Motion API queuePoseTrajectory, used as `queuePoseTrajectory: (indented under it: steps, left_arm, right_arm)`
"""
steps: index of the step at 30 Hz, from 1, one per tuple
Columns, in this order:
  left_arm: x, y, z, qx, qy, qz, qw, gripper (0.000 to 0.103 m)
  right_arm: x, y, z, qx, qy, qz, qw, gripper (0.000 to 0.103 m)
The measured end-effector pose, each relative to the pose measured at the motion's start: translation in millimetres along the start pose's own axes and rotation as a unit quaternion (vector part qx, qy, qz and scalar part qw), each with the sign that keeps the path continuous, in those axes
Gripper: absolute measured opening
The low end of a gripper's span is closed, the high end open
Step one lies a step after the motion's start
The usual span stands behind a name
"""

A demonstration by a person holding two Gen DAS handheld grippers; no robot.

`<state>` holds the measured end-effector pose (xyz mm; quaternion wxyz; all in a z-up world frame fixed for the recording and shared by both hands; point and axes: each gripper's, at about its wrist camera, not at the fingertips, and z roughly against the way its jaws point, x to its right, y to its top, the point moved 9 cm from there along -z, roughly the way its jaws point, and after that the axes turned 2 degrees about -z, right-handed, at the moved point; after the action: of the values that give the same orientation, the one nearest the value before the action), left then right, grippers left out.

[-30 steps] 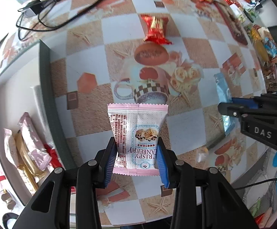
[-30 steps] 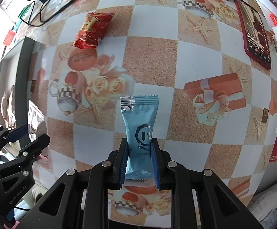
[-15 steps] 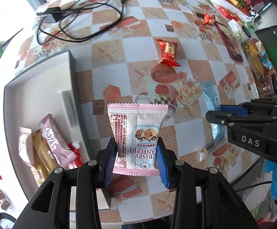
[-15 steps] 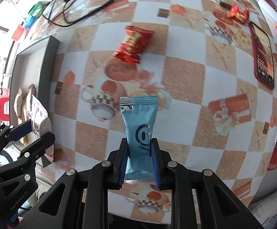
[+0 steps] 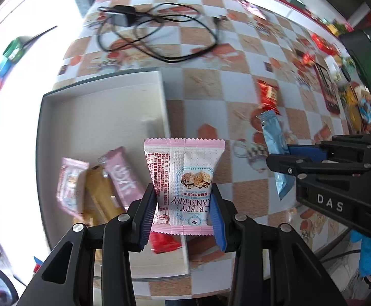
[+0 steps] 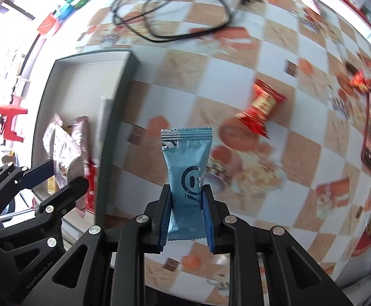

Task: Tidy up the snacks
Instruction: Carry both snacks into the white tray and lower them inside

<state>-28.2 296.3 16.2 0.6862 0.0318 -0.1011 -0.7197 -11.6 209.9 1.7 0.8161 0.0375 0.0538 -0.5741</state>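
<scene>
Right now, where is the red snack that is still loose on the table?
The red snack lies on the checkered table, right of the white tray in both views, just beyond the blue packet that the right gripper holds.

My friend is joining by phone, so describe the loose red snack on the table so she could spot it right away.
Start at the white tray on the checkered tablecloth. Past its far-side wall, out on open cloth, lies the red snack, a red wrapper with gold print and crimped ends. Unlike the pink and blue packets, no gripper holds it.
</scene>
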Motion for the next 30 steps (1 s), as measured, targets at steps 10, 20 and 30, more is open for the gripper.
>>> queuePoseTrajectory:
  steps: [10,20,30]
  left_arm:
    - [-61,-8,5,0.005,0.013,0.058,0.9982,0.043]
    - [-95,-20,0,-0.004,0.016,0.083,0.9964,0.043]
    - [-105,-36,-14,-0.026,0.014,0.091,0.9954,0.043]
  right_arm:
    - [-68,32,-4,0.0,-0.001,0.052,0.999,0.024]
    - [-117,55,-19,-0.01,0.009,0.07,0.997,0.024]
    - [-139,59,-36,-0.03,0.011,0.074,0.997,0.024]
